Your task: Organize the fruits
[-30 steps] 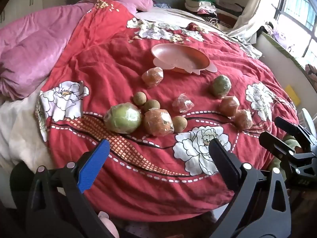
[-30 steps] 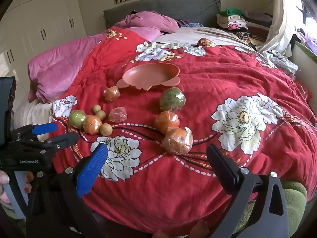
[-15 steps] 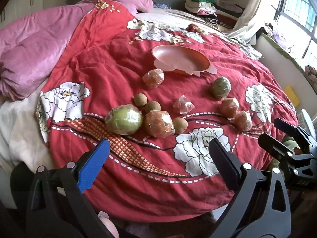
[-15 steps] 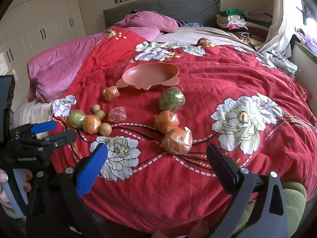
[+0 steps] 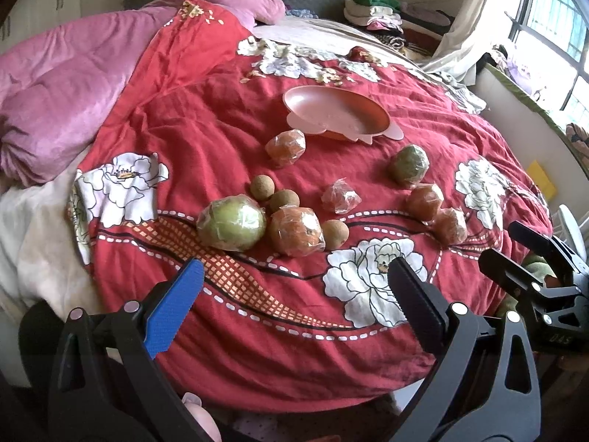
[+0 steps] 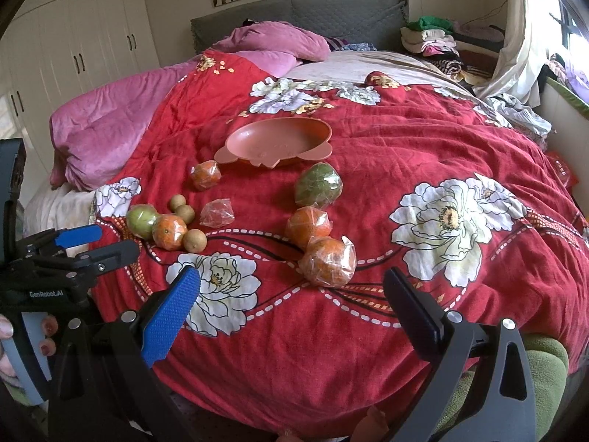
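Observation:
Several plastic-wrapped fruits lie on a red flowered quilt (image 5: 206, 125). Nearest my left gripper (image 5: 294, 287) are a wrapped green fruit (image 5: 231, 227), a wrapped orange (image 5: 296, 231) and three small brown fruits (image 5: 262, 188). Farther right lie another green fruit (image 5: 409, 161) (image 6: 318, 185) and two wrapped oranges (image 6: 327, 260). An empty pink plate (image 5: 335, 114) (image 6: 276, 141) sits behind them, with one orange (image 6: 205, 175) in front of it. My right gripper (image 6: 291, 294) hangs before the bed's edge. Both grippers are open and hold nothing.
A pink duvet (image 5: 62, 88) is bunched at the left, a pink pillow (image 6: 279, 40) at the headboard. Folded clothes (image 6: 430, 37) are piled at the back right. White wardrobes (image 6: 73, 37) line the left wall; a window (image 5: 552, 37) is on the right.
Both cameras have drifted very slightly; the fruits, the plate and the open jaws look the same as before.

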